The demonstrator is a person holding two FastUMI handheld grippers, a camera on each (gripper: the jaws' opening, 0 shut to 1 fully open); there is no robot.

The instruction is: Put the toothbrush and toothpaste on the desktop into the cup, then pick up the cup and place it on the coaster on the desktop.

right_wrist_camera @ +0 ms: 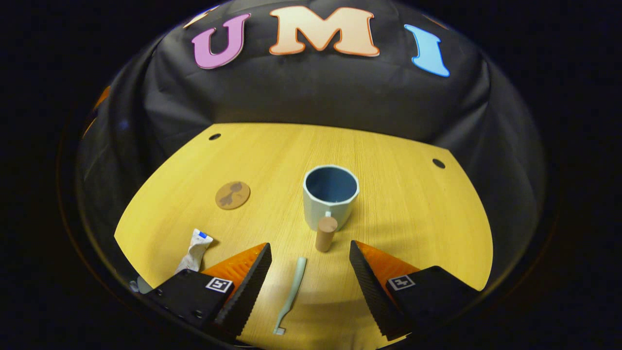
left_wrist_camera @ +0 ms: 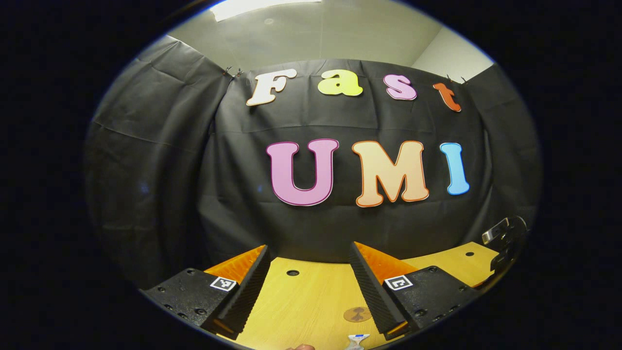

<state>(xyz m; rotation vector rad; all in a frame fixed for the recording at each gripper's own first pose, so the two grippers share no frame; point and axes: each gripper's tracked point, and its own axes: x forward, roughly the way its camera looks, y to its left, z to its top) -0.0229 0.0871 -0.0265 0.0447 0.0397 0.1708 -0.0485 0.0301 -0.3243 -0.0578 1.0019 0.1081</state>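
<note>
Going left to right on the desk (right_wrist_camera: 413, 218): the coaster (right_wrist_camera: 233, 195) mid-left, the crumpled, soft toothpaste (right_wrist_camera: 194, 250) near the left edge, then the light, stiff toothbrush (right_wrist_camera: 290, 293) at the front edge, best pinched mid-handle. The cup (right_wrist_camera: 331, 196) stands at centre. The right gripper (right_wrist_camera: 310, 287) is apart above the toothbrush; the left gripper (left_wrist_camera: 308, 291) is apart too.

Ribbed wedge fingers (right_wrist_camera: 250, 287) on screwed mounts with square markers
</note>
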